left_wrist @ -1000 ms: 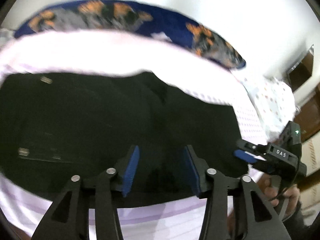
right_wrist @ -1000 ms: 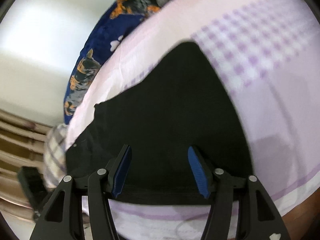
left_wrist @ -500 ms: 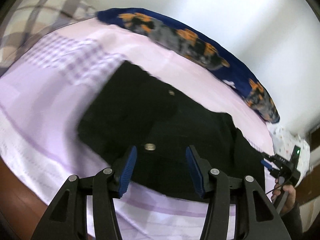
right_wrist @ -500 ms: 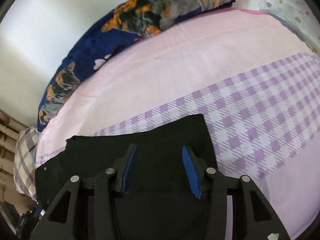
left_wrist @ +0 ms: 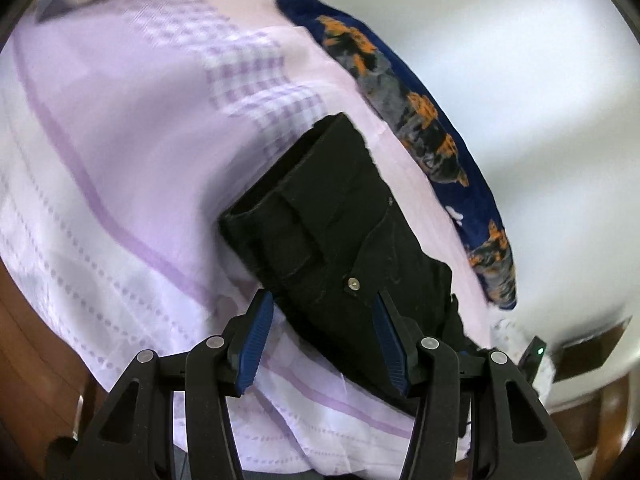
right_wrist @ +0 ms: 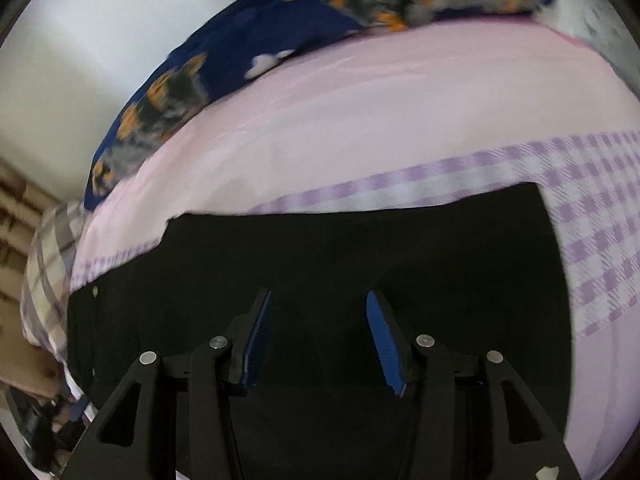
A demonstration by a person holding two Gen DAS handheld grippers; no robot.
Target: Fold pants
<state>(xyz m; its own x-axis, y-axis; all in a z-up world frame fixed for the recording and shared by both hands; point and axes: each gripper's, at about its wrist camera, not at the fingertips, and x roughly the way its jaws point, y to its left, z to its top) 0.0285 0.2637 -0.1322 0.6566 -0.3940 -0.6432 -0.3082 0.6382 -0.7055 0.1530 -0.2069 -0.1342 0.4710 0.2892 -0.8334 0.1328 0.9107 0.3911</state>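
The black pants (left_wrist: pixel 340 224) lie flat on a lilac bedsheet (left_wrist: pixel 120 160), waistband end toward the left with a metal button (left_wrist: pixel 353 283) showing. My left gripper (left_wrist: pixel 322 332) is open and empty, hovering over the pants' near edge by the button. In the right wrist view the pants (right_wrist: pixel 320 260) spread as a wide dark panel. My right gripper (right_wrist: pixel 318 336) is open and empty just above that fabric. The right gripper's body shows at the lower right of the left wrist view (left_wrist: pixel 532 356).
A navy blanket with orange and grey print (left_wrist: pixel 420 120) lies along the far side of the bed, also in the right wrist view (right_wrist: pixel 280 32). A plaid pillow (right_wrist: pixel 48 264) sits at the left. The wooden bed frame (left_wrist: pixel 28 360) edges the sheet. White wall behind.
Both grippers have swung: the left view turned left, putting the waistband and button in front of it. The right gripper dropped closer over the pants. Both stayed open.
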